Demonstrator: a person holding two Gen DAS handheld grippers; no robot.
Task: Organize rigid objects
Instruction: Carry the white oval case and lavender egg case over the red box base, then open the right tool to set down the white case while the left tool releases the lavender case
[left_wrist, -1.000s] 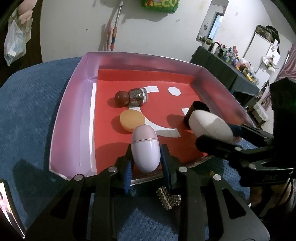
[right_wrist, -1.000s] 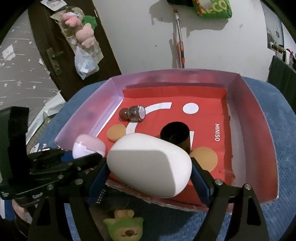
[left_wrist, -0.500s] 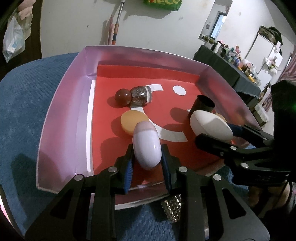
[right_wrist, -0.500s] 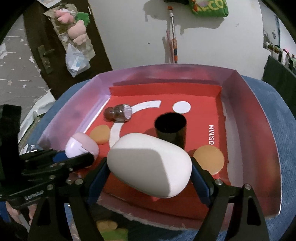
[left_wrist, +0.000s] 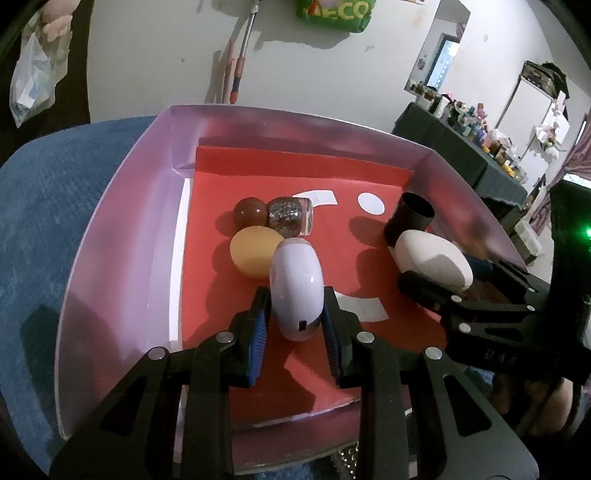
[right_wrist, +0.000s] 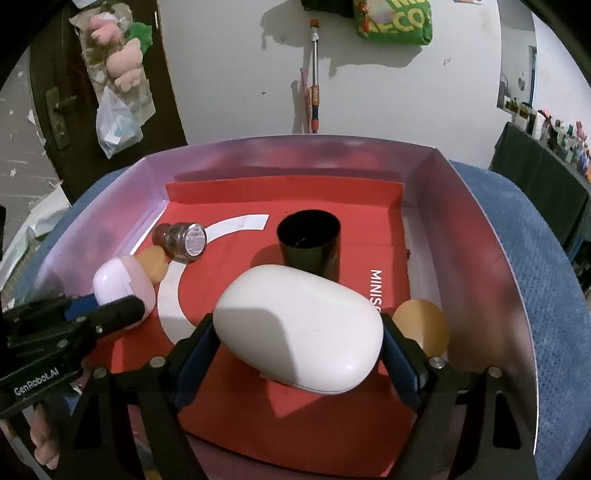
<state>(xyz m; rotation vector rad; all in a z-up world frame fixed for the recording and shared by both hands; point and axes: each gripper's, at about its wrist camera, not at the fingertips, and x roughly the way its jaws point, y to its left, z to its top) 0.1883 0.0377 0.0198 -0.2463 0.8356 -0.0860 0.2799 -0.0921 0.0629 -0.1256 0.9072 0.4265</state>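
A lilac oval case (left_wrist: 297, 291) is held end-on in my left gripper (left_wrist: 295, 317), which is shut on it low over the red floor of the pink-walled box (left_wrist: 122, 236). It is just in front of an orange puff (left_wrist: 253, 251). My right gripper (right_wrist: 299, 350) is shut on a larger white oval case (right_wrist: 299, 328), held inside the box in front of a black cup (right_wrist: 308, 240). The right wrist view shows the lilac case (right_wrist: 122, 288) and left gripper (right_wrist: 92, 317) at the box's left side. The white case (left_wrist: 432, 258) shows at right in the left wrist view.
A brown ball (left_wrist: 250, 212) and a glitter jar (left_wrist: 291, 218) lie together at the box's back left. A second orange puff (right_wrist: 421, 325) lies by the right wall. The box stands on blue cloth (right_wrist: 535, 258). A wall rises behind it.
Both grippers have moved forward over the box's near edge and lower inside it, each carrying its case. The lilac case is now close to the orange puff and the white case near the black cup.
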